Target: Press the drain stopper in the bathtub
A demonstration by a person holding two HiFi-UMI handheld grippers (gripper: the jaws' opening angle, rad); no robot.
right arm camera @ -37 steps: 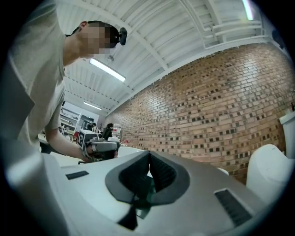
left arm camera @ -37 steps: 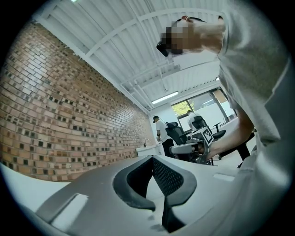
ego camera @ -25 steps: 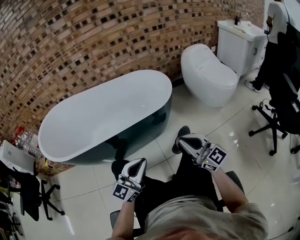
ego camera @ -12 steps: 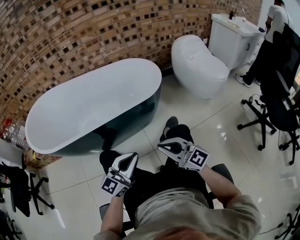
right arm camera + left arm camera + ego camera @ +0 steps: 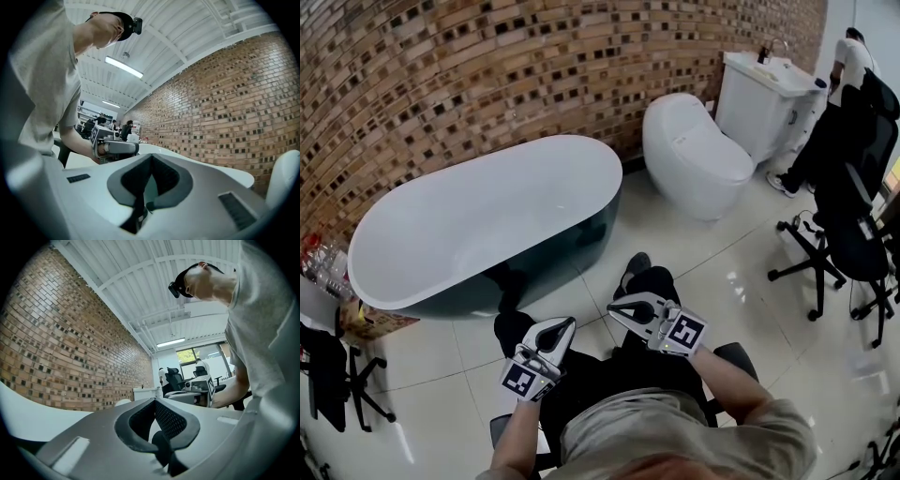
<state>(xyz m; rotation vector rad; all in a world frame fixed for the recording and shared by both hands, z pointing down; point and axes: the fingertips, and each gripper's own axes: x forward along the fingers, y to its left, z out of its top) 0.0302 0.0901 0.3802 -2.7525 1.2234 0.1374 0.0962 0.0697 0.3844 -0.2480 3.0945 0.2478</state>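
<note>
Left fingers [image 5: 174, 418]: closed tip to tip, nothing between them.
Right fingers [image 5: 166, 180]: together as well, nothing gripped.
Left gripper [image 5: 568, 323]: low in the head view, over the person's dark-trousered legs. Tips point up-frame toward the bathtub [image 5: 487, 216], well apart from it.
Right gripper [image 5: 619, 307]: just beside the left one, at about the same height. Tips angle toward the left, also clear of the tub.
Bathtub: white oval basin with a dark outer shell. It stands on the glossy tiled floor [image 5: 741, 272] against the brick wall [image 5: 487, 75], ahead and left of the person.
Drain stopper: cannot be made out in the basin from the head view. Neither gripper view shows the tub's bottom.
Toilet [image 5: 694, 155]: white, to the right of the tub, near the wall.
Office chair [image 5: 844, 234]: black, at the right edge.
</note>
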